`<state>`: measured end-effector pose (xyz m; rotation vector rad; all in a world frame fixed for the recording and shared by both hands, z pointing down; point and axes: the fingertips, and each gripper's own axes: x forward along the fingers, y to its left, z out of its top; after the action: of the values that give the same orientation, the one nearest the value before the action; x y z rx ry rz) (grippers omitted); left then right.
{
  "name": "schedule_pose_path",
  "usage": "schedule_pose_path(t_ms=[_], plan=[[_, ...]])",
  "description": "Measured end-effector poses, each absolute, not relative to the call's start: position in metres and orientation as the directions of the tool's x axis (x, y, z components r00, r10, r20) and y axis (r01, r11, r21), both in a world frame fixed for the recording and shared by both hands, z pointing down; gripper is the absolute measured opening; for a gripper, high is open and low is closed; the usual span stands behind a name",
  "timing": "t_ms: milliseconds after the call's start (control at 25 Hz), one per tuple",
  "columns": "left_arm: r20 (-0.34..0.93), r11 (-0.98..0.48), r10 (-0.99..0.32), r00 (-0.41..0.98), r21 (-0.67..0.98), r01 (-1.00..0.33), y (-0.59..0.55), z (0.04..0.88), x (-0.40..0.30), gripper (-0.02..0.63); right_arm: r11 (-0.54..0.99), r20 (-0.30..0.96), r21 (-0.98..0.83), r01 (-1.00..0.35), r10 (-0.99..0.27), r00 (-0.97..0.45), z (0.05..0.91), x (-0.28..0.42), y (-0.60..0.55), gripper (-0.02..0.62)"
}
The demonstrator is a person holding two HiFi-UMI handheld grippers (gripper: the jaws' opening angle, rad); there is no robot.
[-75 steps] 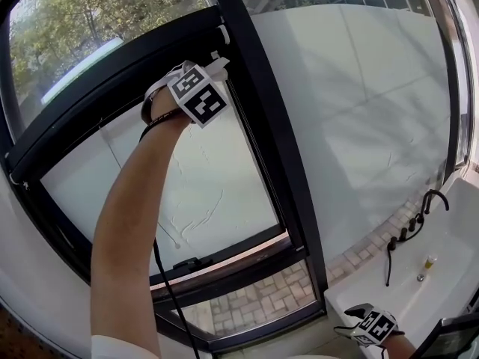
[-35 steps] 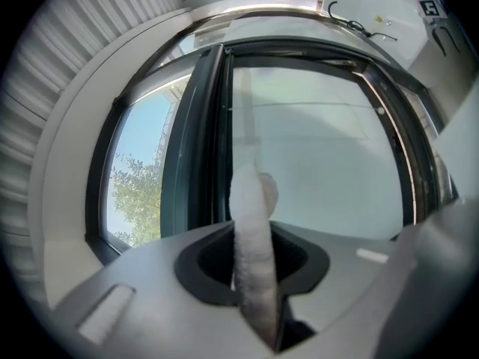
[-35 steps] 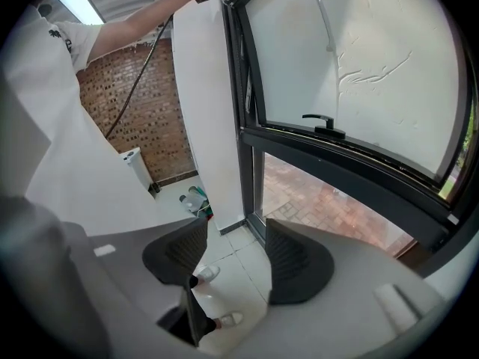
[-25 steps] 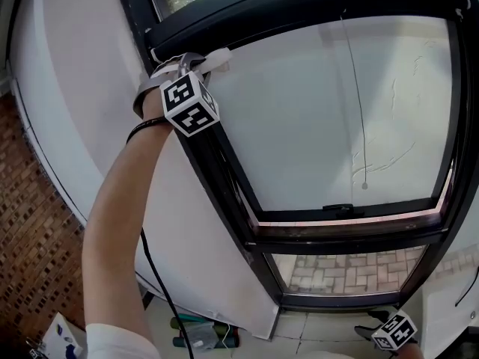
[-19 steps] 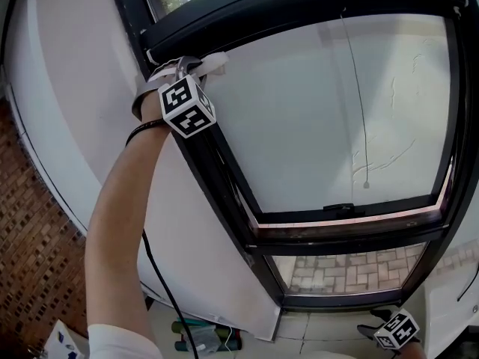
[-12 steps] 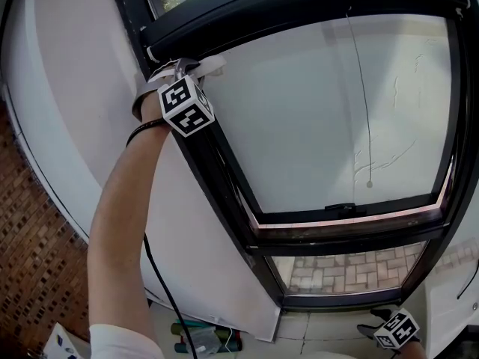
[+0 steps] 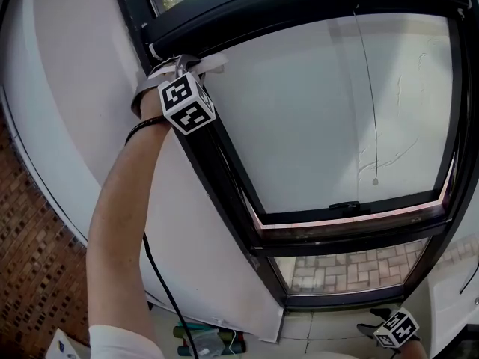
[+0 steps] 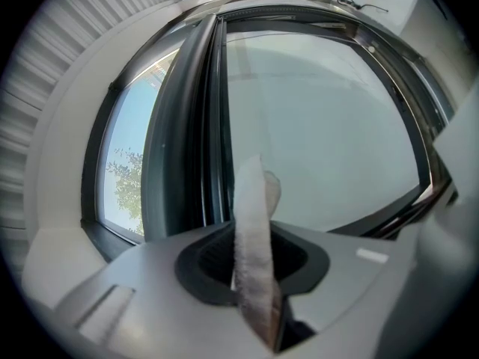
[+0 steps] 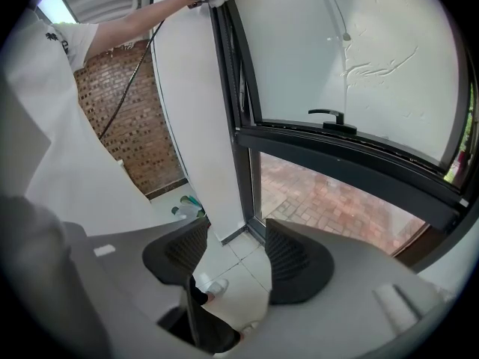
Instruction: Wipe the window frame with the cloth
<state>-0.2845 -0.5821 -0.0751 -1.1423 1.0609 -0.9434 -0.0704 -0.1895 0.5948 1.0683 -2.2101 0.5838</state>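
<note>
The cloth is a pale, off-white strip, folded narrow and standing on edge, pinched between the jaws of the left gripper. Its free end pokes out against the window frame, at the upper corner where the upright meets the crossbar. The frame is black, with several parallel rails.
</note>
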Motion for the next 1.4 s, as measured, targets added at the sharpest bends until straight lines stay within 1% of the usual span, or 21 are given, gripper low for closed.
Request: schedule_pose_path(t_ms=[320,480,680,800,1080,1200,1400], plan=[[-0.167,0.190,-0.949,0.267,-0.980,0.062,-0.561,-0.075,-0.293,0.103,0.582,0.682,-0.116,-0.805,-0.543,-0.491,0.593,-0.091,-0.186,0.245],[-0.184,0.204,-0.943,0.277,-0.978,0.047,-0.544,-0.081,-0.302,0.103,0.584,0.687,-0.114,-0.804,-0.538,-0.489,0.593,-0.100,-0.179,0.245],[-0.178,0.192,-0.918,0.354,-0.981,0.005,-0.507,-0.075,-0.305,0.103,0.580,0.703,-0.110,-0.807,-0.528,-0.475,0.589,-0.112,-0.160,0.245],[-0.166,0.173,-0.902,0.398,-0.985,-0.019,-0.485,-0.060,-0.304,0.103,0.571,0.718,-0.070,-0.818,-0.540,-0.439,0.582,-0.100,-0.150,0.245],[-0.095,0.055,-0.888,0.451,-0.994,-0.100,-0.409,0.003,-0.297,0.103,0.533,0.685,-0.007,-0.846,-0.614,-0.392,0.558,-0.059,-0.121,0.245],[-0.049,-0.050,-0.847,0.530,-0.984,-0.171,-0.353,0.048,-0.282,0.104,0.512,0.656,0.016,-0.859,-0.654,-0.377,0.539,-0.038,-0.096,0.245],[-0.023,-0.202,-0.768,0.640,-0.940,-0.276,-0.261,0.137,-0.246,0.104,0.484,0.626,0.028,-0.875,-0.691,-0.362,0.524,0.000,-0.040,0.244]])
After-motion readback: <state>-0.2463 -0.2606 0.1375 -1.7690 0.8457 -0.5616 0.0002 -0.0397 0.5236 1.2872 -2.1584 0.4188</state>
